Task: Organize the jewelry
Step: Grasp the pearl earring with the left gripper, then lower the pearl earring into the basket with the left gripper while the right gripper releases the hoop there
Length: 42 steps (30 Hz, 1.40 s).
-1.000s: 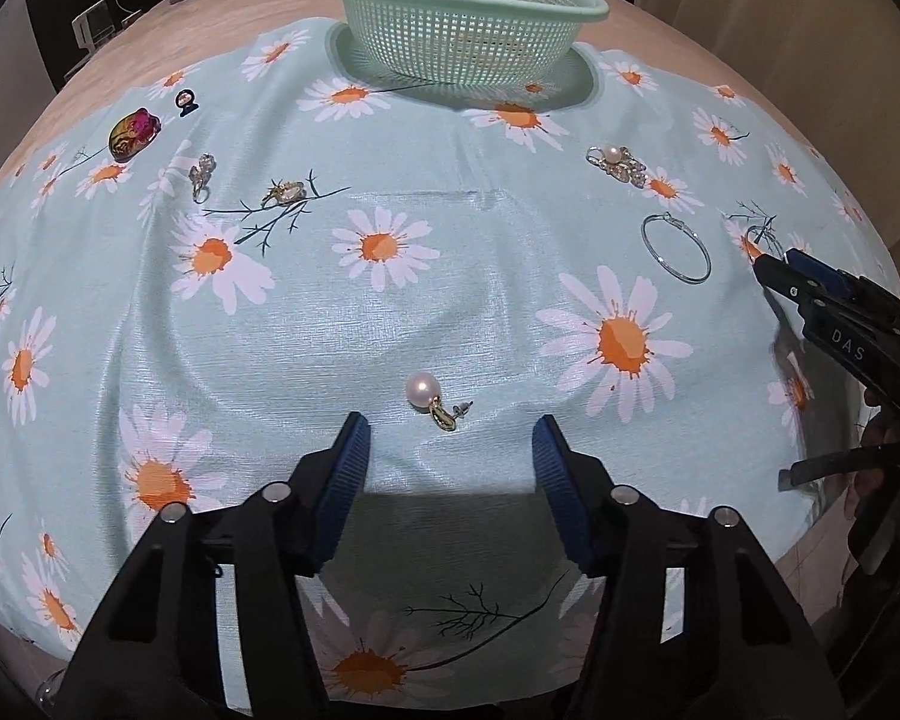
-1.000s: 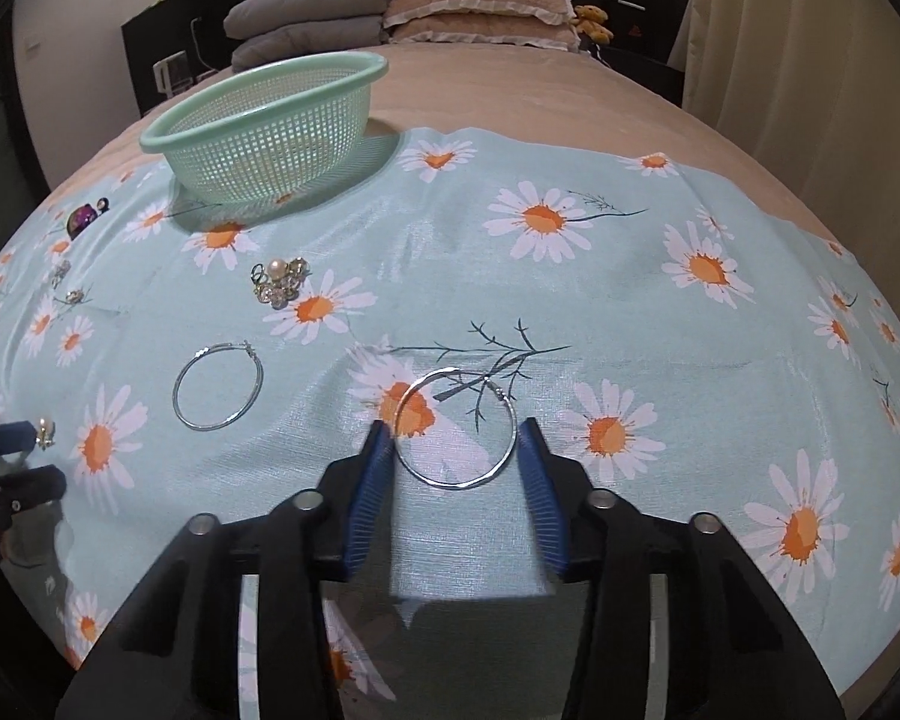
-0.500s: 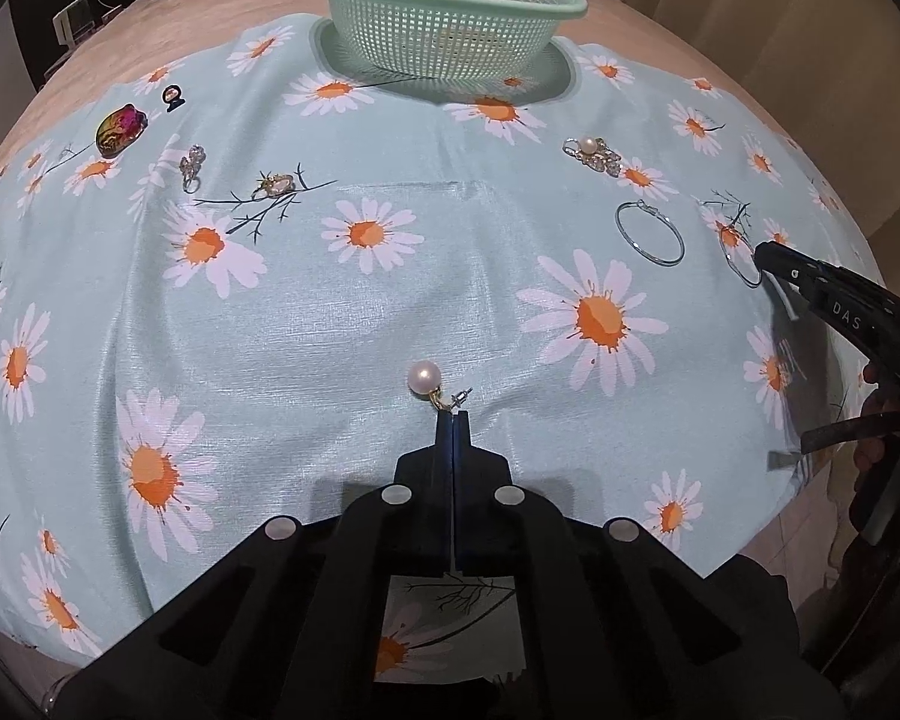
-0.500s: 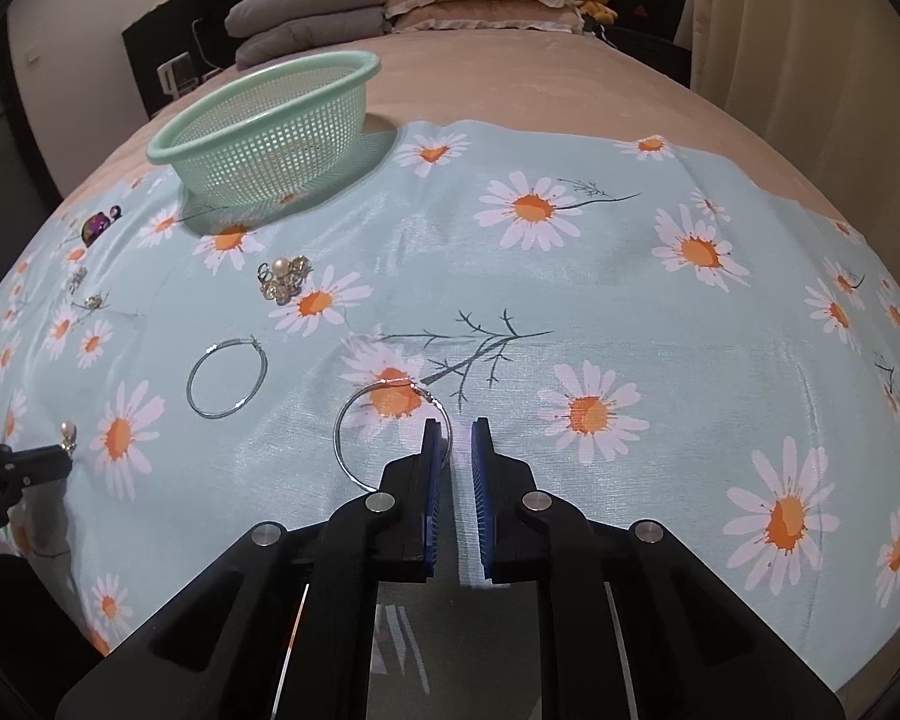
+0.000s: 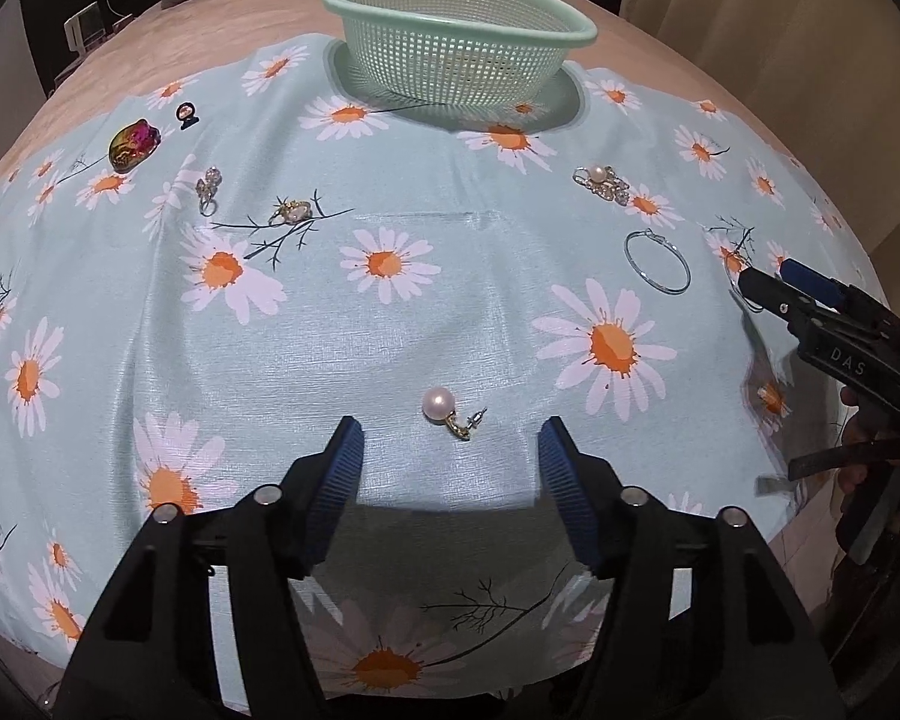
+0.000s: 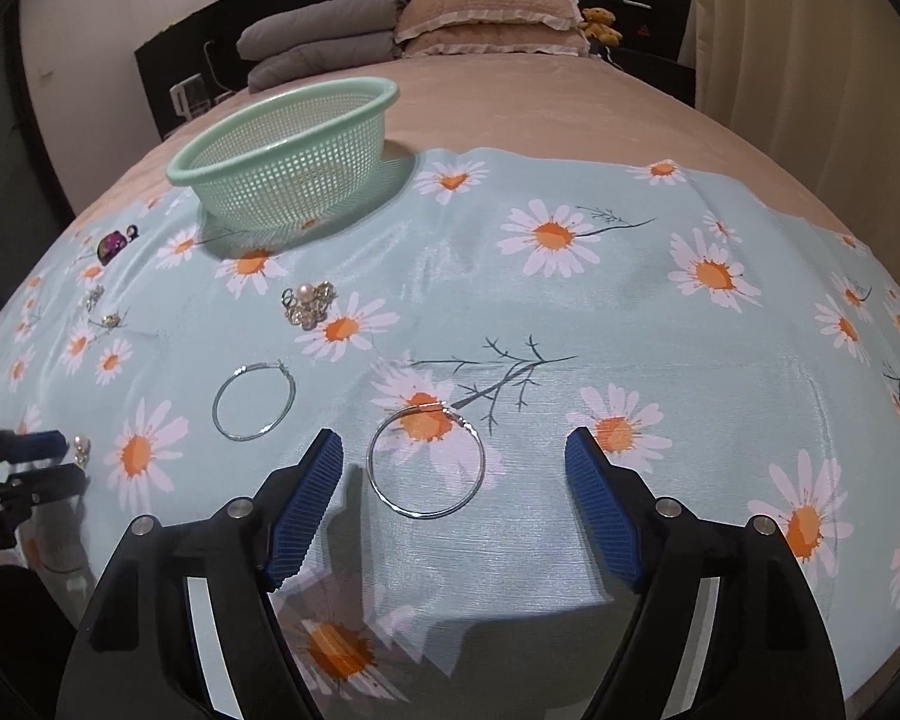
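Observation:
A pearl earring lies on the daisy cloth just ahead of my left gripper. Its jaws are opening and nothing is pressed between them. A silver hoop lies flat between the opening jaws of my right gripper, and neither pad touches it. A second hoop lies to its left. The green mesh basket stands at the far side of the cloth, also seen in the right wrist view as the basket.
A pearl-and-crystal cluster, an iridescent brooch, a small black piece, a crystal earring and a gold piece lie scattered on the cloth. Pillows lie at the bed's head. A curtain hangs on the right.
Both grippers closed to shut half a second ago and now stand open again. The pearl earring and the hoop still lie on the cloth.

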Each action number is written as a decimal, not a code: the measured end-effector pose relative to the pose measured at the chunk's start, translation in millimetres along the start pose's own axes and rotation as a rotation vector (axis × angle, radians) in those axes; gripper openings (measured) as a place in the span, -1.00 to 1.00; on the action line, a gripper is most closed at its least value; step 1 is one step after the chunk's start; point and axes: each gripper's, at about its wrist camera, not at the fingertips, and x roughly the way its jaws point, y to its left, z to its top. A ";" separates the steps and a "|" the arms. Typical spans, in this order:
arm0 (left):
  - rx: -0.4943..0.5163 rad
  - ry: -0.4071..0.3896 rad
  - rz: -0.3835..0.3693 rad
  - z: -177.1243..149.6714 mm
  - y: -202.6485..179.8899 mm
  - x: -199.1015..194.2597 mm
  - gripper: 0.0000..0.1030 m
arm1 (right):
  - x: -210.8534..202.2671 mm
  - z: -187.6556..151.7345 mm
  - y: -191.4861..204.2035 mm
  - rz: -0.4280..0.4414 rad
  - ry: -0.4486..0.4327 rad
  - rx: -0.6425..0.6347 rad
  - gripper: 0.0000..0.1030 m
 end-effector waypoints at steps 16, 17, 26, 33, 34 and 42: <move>0.069 0.061 -0.024 2.0 -11.1 13.3 -0.75 | 7.1 -3.2 14.8 -0.019 0.038 -0.059 -0.20; 0.063 0.064 -0.032 2.6 -9.7 12.4 -0.75 | 6.3 -3.0 14.9 -0.017 0.041 -0.060 -0.20; 0.092 0.031 -0.030 6.2 -4.6 -13.1 -0.75 | -19.7 7.1 4.0 -0.018 0.001 -0.043 -0.20; 0.129 -0.044 0.016 38.3 4.4 -47.6 -0.75 | -57.0 47.2 -7.0 -0.043 -0.044 -0.032 -0.20; 0.127 -0.057 0.026 45.6 7.0 -52.5 -0.74 | -63.3 54.1 -8.0 -0.039 -0.057 -0.033 -0.20; 0.092 -0.143 0.036 108.9 22.4 -82.7 -0.74 | -98.8 114.8 10.5 -0.036 -0.152 -0.113 -0.20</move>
